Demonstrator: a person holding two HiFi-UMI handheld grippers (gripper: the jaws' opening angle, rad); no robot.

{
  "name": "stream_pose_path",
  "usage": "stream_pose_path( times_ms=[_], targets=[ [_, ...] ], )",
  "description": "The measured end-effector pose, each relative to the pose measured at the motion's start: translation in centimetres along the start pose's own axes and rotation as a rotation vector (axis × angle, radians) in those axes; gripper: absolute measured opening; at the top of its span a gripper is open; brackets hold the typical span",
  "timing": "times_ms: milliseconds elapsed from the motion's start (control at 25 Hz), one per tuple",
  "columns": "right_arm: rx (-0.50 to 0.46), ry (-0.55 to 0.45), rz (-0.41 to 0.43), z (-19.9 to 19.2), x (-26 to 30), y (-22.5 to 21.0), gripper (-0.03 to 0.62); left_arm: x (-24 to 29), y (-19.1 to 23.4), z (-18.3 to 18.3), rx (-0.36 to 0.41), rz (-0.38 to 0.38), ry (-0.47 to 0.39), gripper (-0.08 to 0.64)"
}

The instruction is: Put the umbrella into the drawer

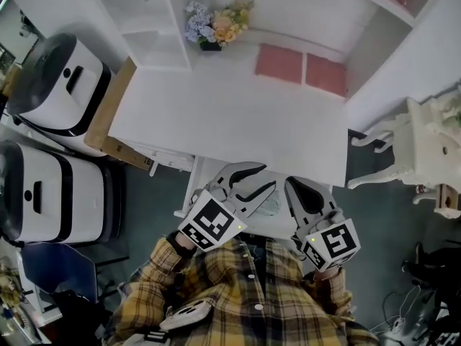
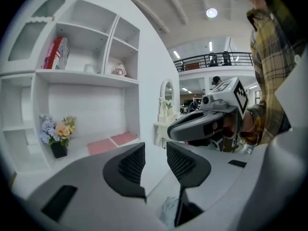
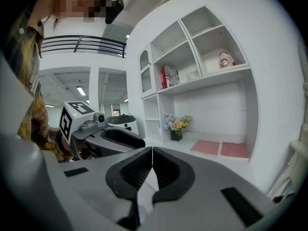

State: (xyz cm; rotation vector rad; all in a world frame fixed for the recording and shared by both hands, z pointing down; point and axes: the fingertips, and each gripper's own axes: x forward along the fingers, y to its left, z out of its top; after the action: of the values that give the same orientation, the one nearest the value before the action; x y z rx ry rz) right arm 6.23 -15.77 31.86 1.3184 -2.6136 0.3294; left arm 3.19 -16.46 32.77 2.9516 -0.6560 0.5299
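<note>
No umbrella shows in any view. In the head view both grippers are held close to the person's chest, just in front of the white desk's point(image 1: 230, 114) near edge. My left gripper point(image 1: 248, 186) points toward the desk; its jaws stand apart with nothing between the ribbed pads point(image 2: 132, 165). My right gripper point(image 1: 306, 193) sits beside it, jaws shut tip to tip and empty. A white frame point(image 1: 189, 186) under the desk's front edge is partly hidden by the left gripper; I cannot tell whether it is a drawer.
A flower pot point(image 1: 216, 24) and two pink mats point(image 1: 279, 63) lie at the back of the desk, under white shelves point(image 2: 86, 76). Two white rounded machines point(image 1: 57, 85) stand at the left, an ornate white side table point(image 1: 425, 150) at the right.
</note>
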Motion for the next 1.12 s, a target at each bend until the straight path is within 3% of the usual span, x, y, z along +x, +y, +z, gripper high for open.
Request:
stream_pose_path(
  times_ms=[200, 520, 1120],
  targets=[
    [-0.023, -0.037, 0.034, 1.9, -0.1, 1.2, 0.017, -2.0, -0.5, 2.5, -0.044, 0.046, -0.081, 0.093],
    [-0.004, -0.063, 0.068, 2.7, -0.1, 1.9, 0.017, -3.0, -1.0, 3.1, -0.104, 0.074, -0.116, 0.025],
    [0.041, -0.074, 0.079, 2.7, 0.0, 1.5, 0.015, -2.7, -1.3, 3.8, -0.136, 0.045, -0.192, 0.020]
  ],
)
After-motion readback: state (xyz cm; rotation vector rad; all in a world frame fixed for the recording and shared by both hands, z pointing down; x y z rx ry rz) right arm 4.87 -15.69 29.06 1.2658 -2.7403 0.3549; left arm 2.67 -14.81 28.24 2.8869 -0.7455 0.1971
